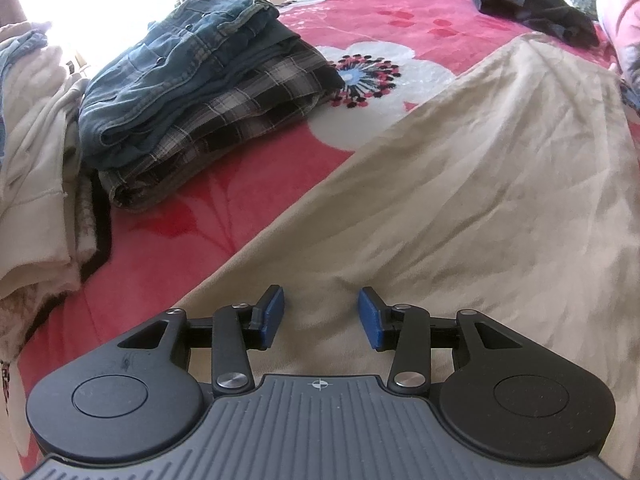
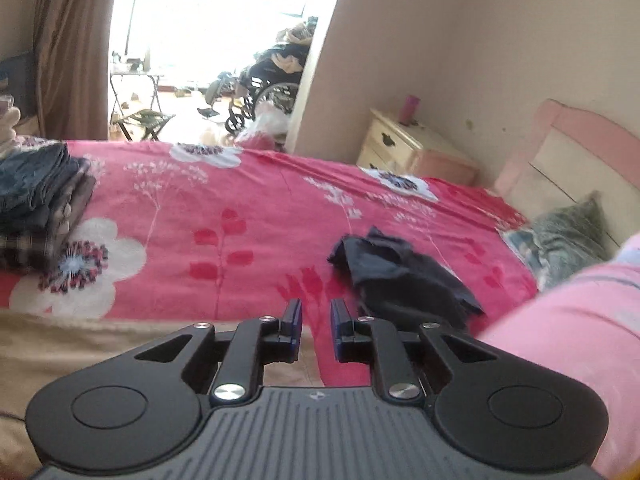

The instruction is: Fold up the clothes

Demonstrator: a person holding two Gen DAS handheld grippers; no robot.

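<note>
A large beige garment (image 1: pixel 460 184) lies spread on the pink flowered bedcover (image 1: pixel 400 20). My left gripper (image 1: pixel 322 312) hovers just over its near part, blue pads apart and nothing pinched between them. In the right wrist view, my right gripper (image 2: pixel 316 328) is held above the bed, over the beige garment's (image 2: pixel 80 344) far edge. Its jaws stand a narrow gap apart with nothing in it. A crumpled dark garment (image 2: pixel 404 276) lies on the bedcover (image 2: pixel 240 200) just beyond and to the right of it, also visible in the left wrist view as the dark garment (image 1: pixel 536 12) at the far right.
A stack of folded clothes (image 1: pixel 192 92), denim over plaid, sits at the left; the same stack (image 2: pixel 36 200) shows in the right view. A pile of whitish clothes (image 1: pixel 36 160) lies further left. A pillow (image 2: pixel 568 240), headboard (image 2: pixel 568 152), nightstand (image 2: pixel 404 144) and a pink sleeve (image 2: pixel 568 340) are at the right.
</note>
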